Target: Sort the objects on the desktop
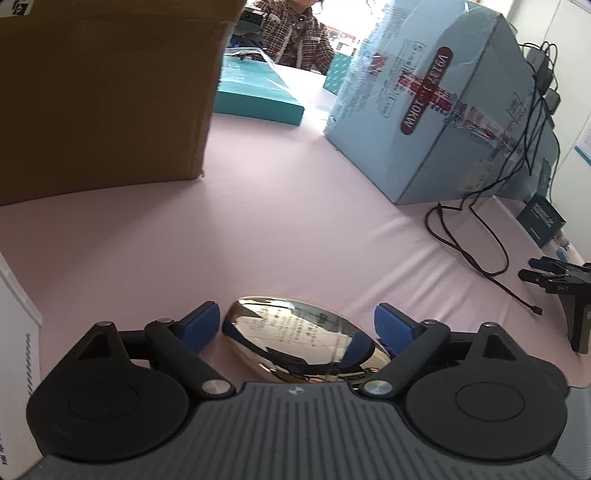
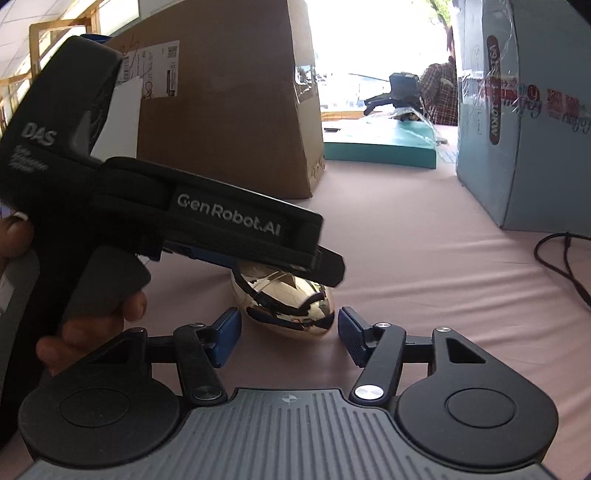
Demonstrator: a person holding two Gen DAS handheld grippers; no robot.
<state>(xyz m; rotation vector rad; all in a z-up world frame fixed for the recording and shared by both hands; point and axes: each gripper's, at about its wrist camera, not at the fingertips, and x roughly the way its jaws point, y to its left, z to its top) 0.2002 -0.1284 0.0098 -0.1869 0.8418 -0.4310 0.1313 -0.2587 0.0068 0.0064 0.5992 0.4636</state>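
A shiny gold egg-shaped object [image 1: 303, 338] lies on the pink tabletop [image 1: 258, 229]. My left gripper [image 1: 297, 325] is open and straddles it, one blue pad on each side, close to its ends. In the right wrist view the same gold egg [image 2: 295, 308] sits just beyond the open fingers of my right gripper [image 2: 290, 330], which hold nothing. The left gripper [image 2: 327, 271] reaches in from the left over the egg's top, held by a hand [image 2: 99, 325]. At the right edge of the left wrist view, the right gripper [image 1: 530, 269] shows apart from the egg.
A brown cardboard box [image 1: 103, 96] stands at the back left. A large light-blue box [image 1: 436, 110] is at the back right, a flat teal box [image 1: 255, 94] between them. A black cable [image 1: 476, 254] loops on the right. A person in a plaid jacket [image 1: 295, 33] sits opposite.
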